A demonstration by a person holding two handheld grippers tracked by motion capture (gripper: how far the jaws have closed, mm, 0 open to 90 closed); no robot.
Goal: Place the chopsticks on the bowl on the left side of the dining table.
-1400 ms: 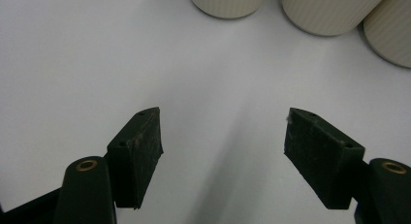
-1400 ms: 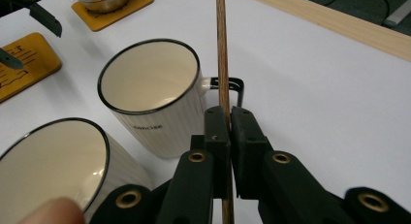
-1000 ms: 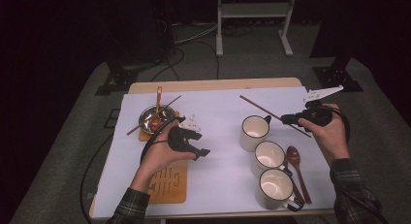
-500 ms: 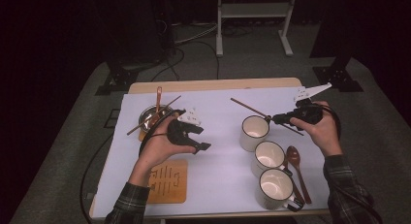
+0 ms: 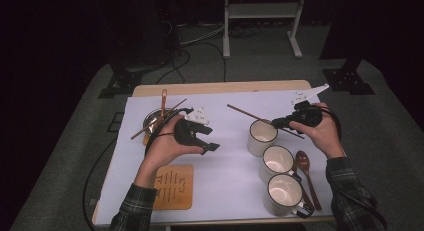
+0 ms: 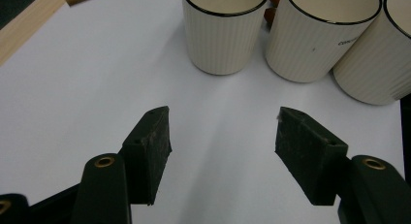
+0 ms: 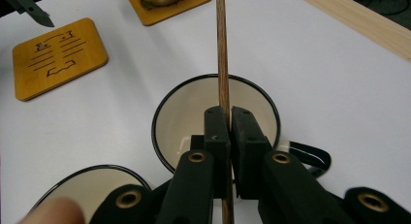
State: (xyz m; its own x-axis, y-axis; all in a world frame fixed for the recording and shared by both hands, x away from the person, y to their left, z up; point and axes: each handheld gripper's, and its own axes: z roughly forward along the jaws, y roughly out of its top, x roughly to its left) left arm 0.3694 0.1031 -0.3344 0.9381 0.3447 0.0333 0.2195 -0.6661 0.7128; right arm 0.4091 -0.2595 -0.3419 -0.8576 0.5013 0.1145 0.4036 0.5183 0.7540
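The room around us is dark, with grey carpet under a wooden worktop (image 5: 220, 87) covered by a white sheet. Our right claw (image 7: 229, 132) is clamped on a thin wooden stick (image 7: 221, 49), which hangs directly over the mug (image 5: 262, 137) nearest the far edge. The stick's long axis points past the mug toward the metal bowl (image 5: 152, 122) near the left edge. Our left claw (image 6: 220, 146) is spread wide, holding nothing, facing the three mugs. We judge the stick goes down into that mug.
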